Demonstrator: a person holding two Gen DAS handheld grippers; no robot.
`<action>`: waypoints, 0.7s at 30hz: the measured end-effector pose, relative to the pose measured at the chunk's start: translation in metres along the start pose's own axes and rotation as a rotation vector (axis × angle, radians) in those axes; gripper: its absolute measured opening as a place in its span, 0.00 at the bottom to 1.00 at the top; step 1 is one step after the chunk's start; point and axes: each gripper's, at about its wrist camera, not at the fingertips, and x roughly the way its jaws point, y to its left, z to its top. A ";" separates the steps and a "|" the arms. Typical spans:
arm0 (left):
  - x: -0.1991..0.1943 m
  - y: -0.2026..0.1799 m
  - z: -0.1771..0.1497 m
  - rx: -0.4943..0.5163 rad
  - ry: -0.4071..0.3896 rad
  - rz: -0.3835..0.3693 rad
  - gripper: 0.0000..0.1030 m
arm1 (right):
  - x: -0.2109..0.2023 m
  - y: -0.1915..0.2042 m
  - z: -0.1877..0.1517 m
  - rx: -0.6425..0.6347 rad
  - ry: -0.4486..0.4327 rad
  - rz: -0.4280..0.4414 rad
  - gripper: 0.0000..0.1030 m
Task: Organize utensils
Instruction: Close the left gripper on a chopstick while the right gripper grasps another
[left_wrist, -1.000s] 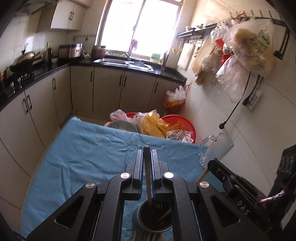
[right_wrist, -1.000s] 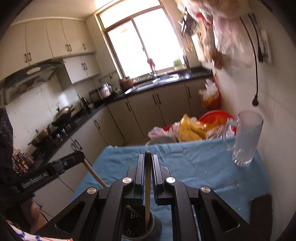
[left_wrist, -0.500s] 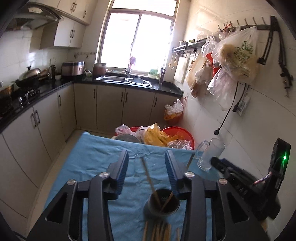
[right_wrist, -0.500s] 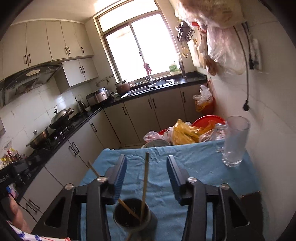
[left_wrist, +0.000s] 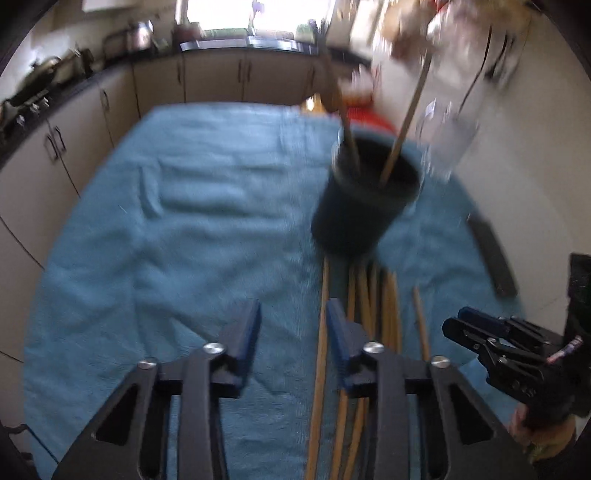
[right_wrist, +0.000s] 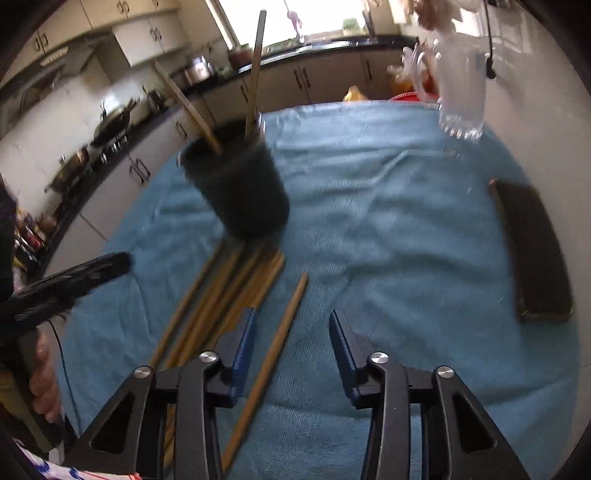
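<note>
holder: dark round utensil holder (left_wrist: 364, 206) upright on the blue cloth, motion-blurred in both views
in holder: two chopsticks (right_wrist: 255, 74) leaning apart, tips out above the rim; upper ends smeared in the left view
loose chopsticks: bundle of wooden chopsticks (right_wrist: 221, 295) flat on the cloth, far ends touching or just under the holder's base, hard to say which; near ends cut off behind the grippers
single chopstick: lone chopstick (right_wrist: 275, 354) just beside the bundle, on the side away from the holder's left, lower end hidden by the right gripper body
left gripper: left gripper (left_wrist: 293, 334) spread wide, nothing between the fingers, over the cloth in front of the holder
right gripper: right gripper (right_wrist: 291, 345) spread wide, holding nothing, lone chopstick running past its left finger
glass mug: clear glass mug (right_wrist: 460, 92) behind the holder near the wall, blurred
dark flat object: dark flat object (right_wrist: 532, 251) on the cloth well right of the holder, possibly a tray
surface: blue cloth (left_wrist: 177, 229), wrinkled
room: kitchen cabinets (left_wrist: 207, 79) behind the holder, bright window above, detail washed out
</note>
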 end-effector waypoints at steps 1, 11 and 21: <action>0.010 -0.001 -0.001 -0.005 0.021 -0.007 0.27 | 0.005 0.000 0.001 -0.004 0.011 -0.010 0.36; 0.059 -0.021 0.019 0.069 0.078 0.030 0.16 | 0.034 0.011 0.015 -0.044 0.031 -0.073 0.17; 0.057 -0.014 0.017 0.085 0.094 0.032 0.06 | 0.030 0.002 0.017 -0.074 0.088 -0.080 0.09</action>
